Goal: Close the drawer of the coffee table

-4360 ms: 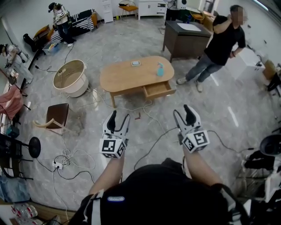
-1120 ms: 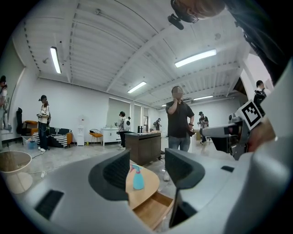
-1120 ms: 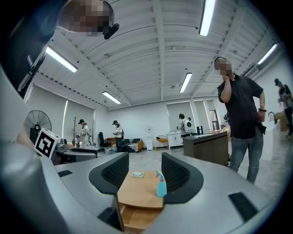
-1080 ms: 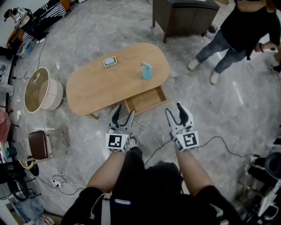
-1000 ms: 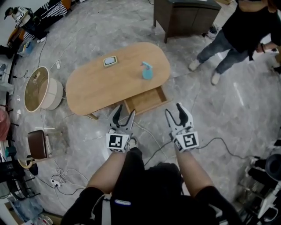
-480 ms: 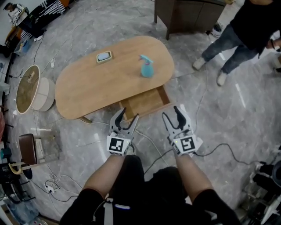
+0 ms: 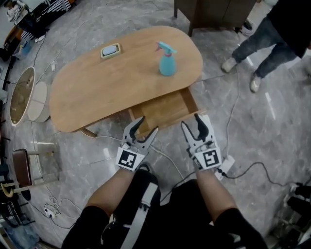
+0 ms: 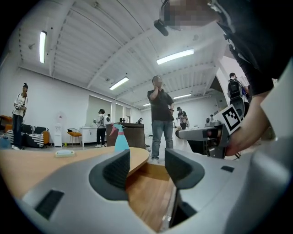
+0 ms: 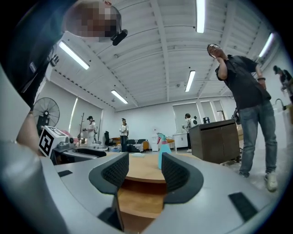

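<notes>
Black trousers and bare forearms fill the bottom of the head view; each hand holds a gripper w/ a marker cube on top. Left gripper (image 7: 146, 126) has its jaws apart, nothing between them; right gripper (image 7: 192, 122) is the same, spread and empty. Both sit just short of the front edge of the drawer (image 7: 165, 109), left one toward its left corner, right one toward its right corner; neither appears to touch it, though contact is hard to rule out from above. Drawer is pulled well out from under the near long side of the oval wooden coffee table (image 7: 92, 87); its inside looks bare. On the tabletop stands a blue spray bottle (image 7: 167, 62) w/ a pink trigger, above the drawer; a small tray (image 7: 111, 50) lies farther back and left. Beyond are a dark cabinet (image 7: 214, 12) and a bystander's legs (image 7: 265, 41) at top right; cables (image 7: 243, 170) trail over the grey floor. Progress, as judged: approach approx. complete, push not begun; what's left is to press the drawer front in until flush w/ the table.
</notes>
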A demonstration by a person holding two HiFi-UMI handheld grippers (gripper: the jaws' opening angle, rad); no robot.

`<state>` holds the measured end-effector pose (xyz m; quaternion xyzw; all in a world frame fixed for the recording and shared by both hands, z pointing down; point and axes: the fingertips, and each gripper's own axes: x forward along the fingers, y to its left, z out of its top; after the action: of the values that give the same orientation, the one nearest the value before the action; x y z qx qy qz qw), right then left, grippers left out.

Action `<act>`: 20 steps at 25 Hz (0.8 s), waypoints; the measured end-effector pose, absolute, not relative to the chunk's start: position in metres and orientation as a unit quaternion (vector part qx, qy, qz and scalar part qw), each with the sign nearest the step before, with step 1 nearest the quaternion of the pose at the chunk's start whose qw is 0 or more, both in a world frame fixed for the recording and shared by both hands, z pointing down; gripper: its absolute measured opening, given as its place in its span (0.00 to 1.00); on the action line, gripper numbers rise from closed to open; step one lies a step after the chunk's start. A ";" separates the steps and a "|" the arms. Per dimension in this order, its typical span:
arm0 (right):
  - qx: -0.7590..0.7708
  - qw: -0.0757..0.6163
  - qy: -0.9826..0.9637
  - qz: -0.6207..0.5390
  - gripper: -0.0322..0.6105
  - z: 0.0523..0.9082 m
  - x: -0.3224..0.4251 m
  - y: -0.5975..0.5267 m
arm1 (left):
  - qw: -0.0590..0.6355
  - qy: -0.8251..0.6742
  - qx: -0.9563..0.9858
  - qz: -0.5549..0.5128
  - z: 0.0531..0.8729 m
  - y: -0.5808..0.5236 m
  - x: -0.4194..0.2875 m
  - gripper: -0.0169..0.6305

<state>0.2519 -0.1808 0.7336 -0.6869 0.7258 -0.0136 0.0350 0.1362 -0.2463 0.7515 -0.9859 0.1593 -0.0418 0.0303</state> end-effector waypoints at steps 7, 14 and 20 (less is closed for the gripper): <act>-0.676 0.030 0.736 0.008 0.36 0.759 0.242 -0.195 | 0.018 0.144 -0.989 -0.029 0.776 -0.253 0.134 0.40; -0.675 0.026 0.737 0.005 0.36 0.786 0.246 -0.198 | 0.033 0.107 -0.993 -0.038 0.793 -0.249 0.142 0.40; -0.674 0.019 0.739 0.006 0.36 0.804 0.252 -0.192 | 0.059 0.088 -0.993 -0.051 0.801 -0.242 0.147 0.40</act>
<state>0.2517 -0.1916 0.8043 -0.6736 0.7388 0.0061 0.0194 0.1471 -0.2418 0.8014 -0.9930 0.0883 -0.0514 0.0590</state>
